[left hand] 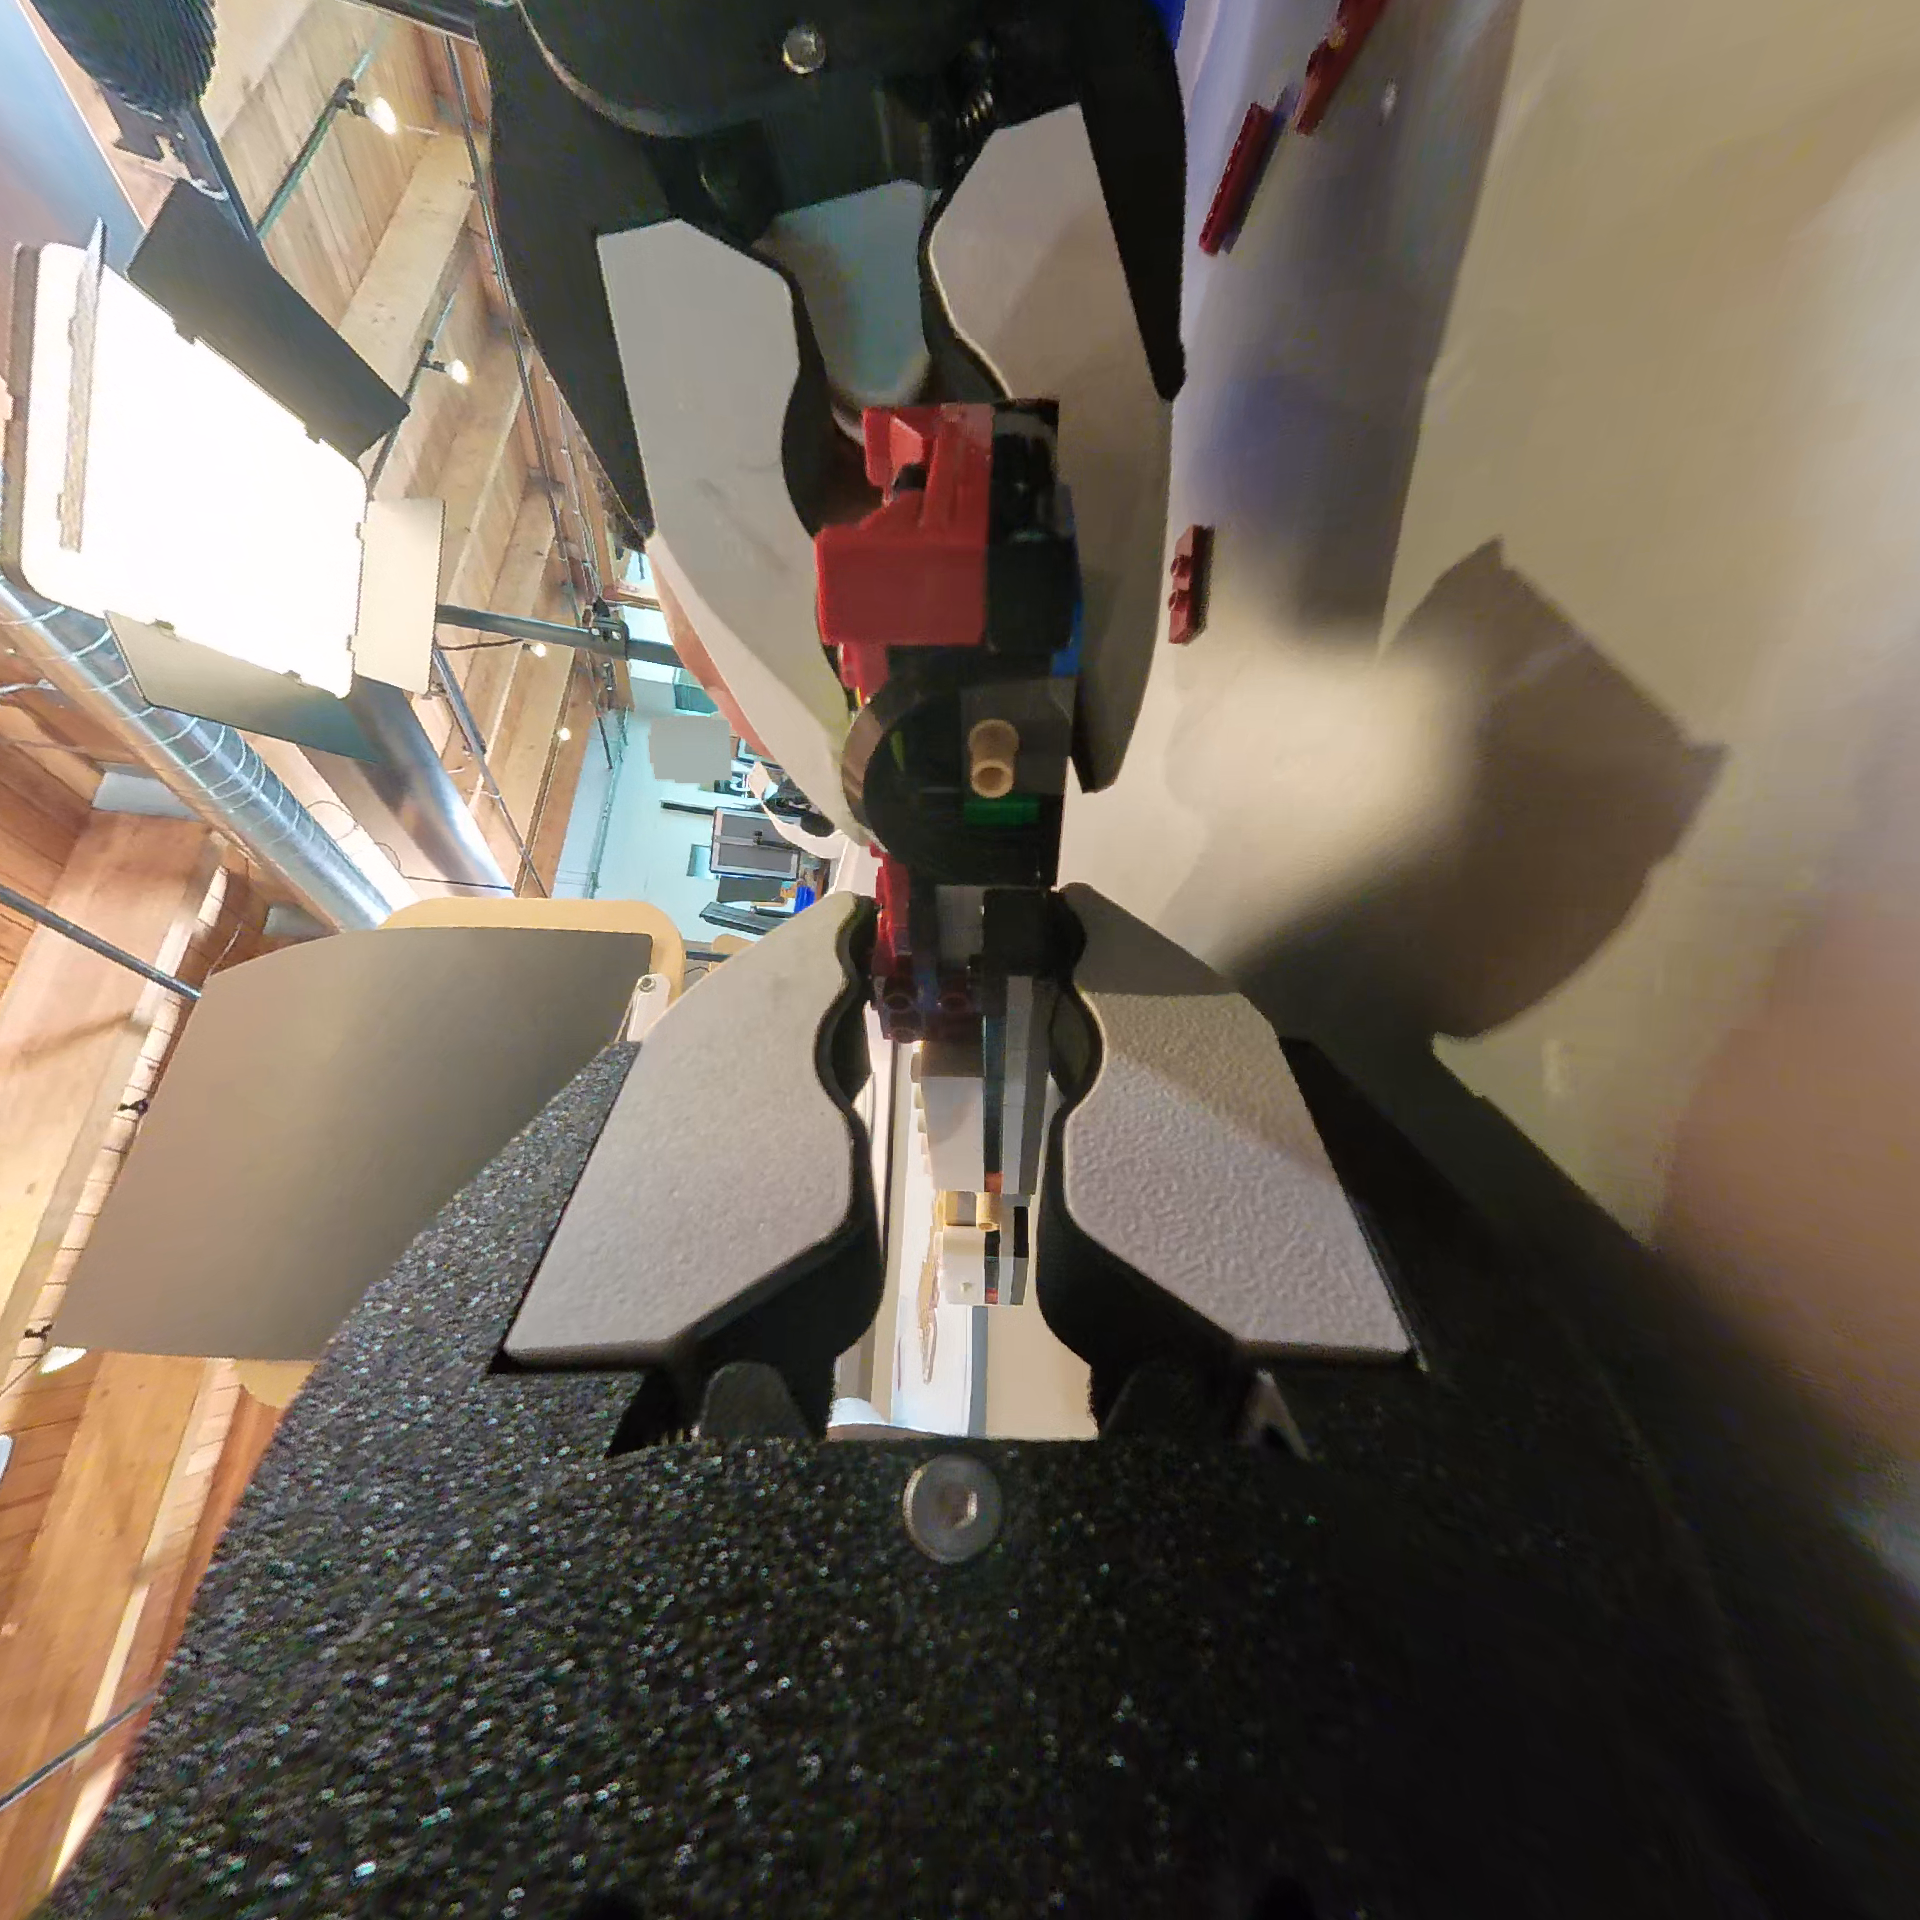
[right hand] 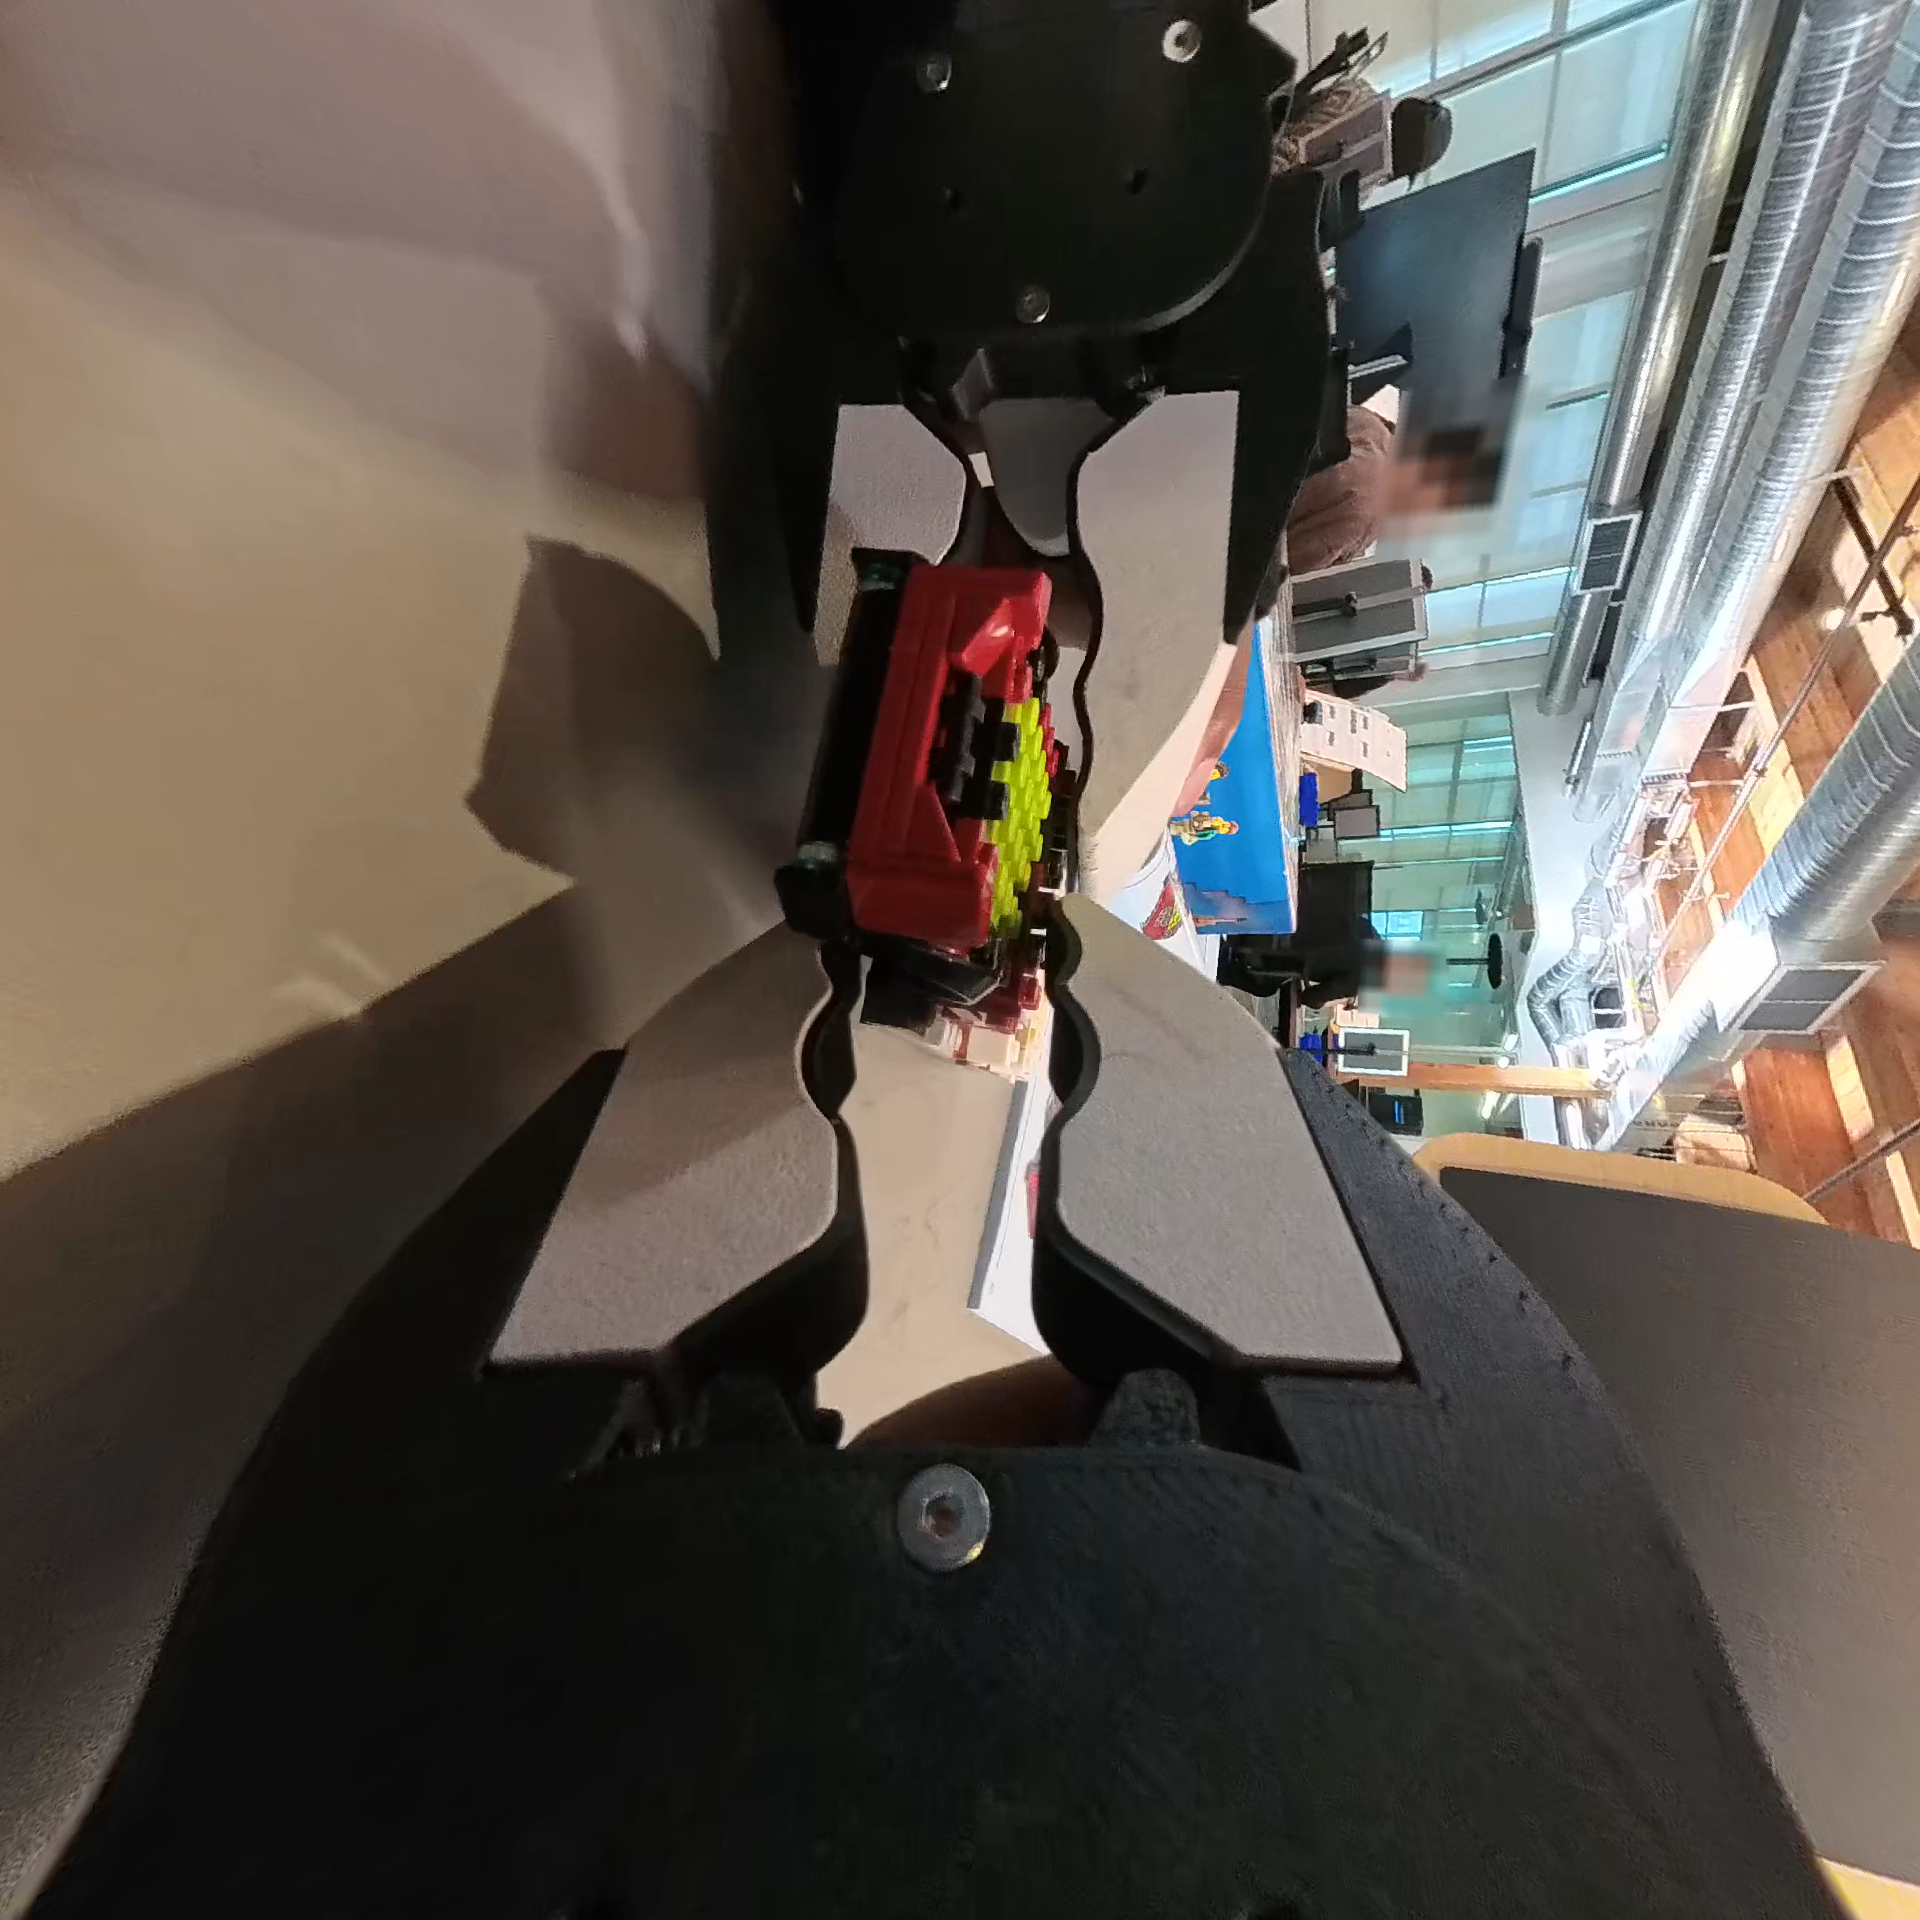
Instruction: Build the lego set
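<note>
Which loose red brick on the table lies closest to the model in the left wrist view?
The short dark red plate, right of the brick model; the other two red pieces sit farther off, at the top.

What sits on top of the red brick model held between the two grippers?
On the red brick model, black studs and a lime-yellow studded patch show; fingers cover its far edge.

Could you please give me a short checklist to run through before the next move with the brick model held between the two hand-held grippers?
1. Left hand-held gripper clamps one end of the brick model: ok.
2. Right hand-held gripper clamps the opposite end: ok.
3. Model lifted clear of the white table: ok.
4. Tan peg unobstructed: ok.
5. Loose red bricks lie apart from both grippers: ok.
6. Model's internal joints fully seated: cannot tell.
</note>
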### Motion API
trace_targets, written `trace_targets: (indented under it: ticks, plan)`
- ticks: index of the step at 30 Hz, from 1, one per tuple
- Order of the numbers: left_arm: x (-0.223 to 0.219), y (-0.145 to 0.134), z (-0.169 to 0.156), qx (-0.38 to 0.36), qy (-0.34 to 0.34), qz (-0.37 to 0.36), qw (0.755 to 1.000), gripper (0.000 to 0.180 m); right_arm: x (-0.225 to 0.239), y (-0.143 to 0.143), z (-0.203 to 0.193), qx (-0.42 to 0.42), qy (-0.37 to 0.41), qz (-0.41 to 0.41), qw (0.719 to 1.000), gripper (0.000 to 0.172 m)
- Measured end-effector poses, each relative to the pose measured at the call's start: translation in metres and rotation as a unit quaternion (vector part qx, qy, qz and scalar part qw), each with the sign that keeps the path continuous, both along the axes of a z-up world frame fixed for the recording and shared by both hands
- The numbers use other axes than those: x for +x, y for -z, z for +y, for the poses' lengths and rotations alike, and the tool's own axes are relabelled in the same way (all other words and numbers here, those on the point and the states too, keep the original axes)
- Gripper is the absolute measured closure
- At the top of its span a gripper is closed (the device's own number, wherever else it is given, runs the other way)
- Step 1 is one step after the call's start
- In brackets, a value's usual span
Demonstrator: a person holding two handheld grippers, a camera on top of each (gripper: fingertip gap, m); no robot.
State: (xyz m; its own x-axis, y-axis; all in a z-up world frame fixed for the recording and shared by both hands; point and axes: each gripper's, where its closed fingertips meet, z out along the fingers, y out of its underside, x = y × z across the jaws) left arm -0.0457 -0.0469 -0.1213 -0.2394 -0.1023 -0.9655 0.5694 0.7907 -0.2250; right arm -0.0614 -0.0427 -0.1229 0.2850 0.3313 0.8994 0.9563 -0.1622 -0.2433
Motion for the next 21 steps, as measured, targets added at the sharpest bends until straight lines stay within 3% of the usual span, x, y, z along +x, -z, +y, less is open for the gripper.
trace_targets:
  ticks: [8,13,21]
  plan:
    - [0.005,-0.001,0.001,0.004,-0.014,-0.013,1.000,0.148,0.007,-0.002,0.000,0.019,0.033,-0.003,0.999,0.137]
    - [0.009,0.000,0.005,0.015,-0.032,-0.021,0.999,0.148,0.017,-0.011,-0.006,0.026,0.067,0.033,0.997,0.120]
    - [0.019,-0.001,0.014,0.017,-0.075,-0.025,0.997,0.148,0.008,-0.003,-0.010,-0.005,0.066,0.030,0.997,0.118]
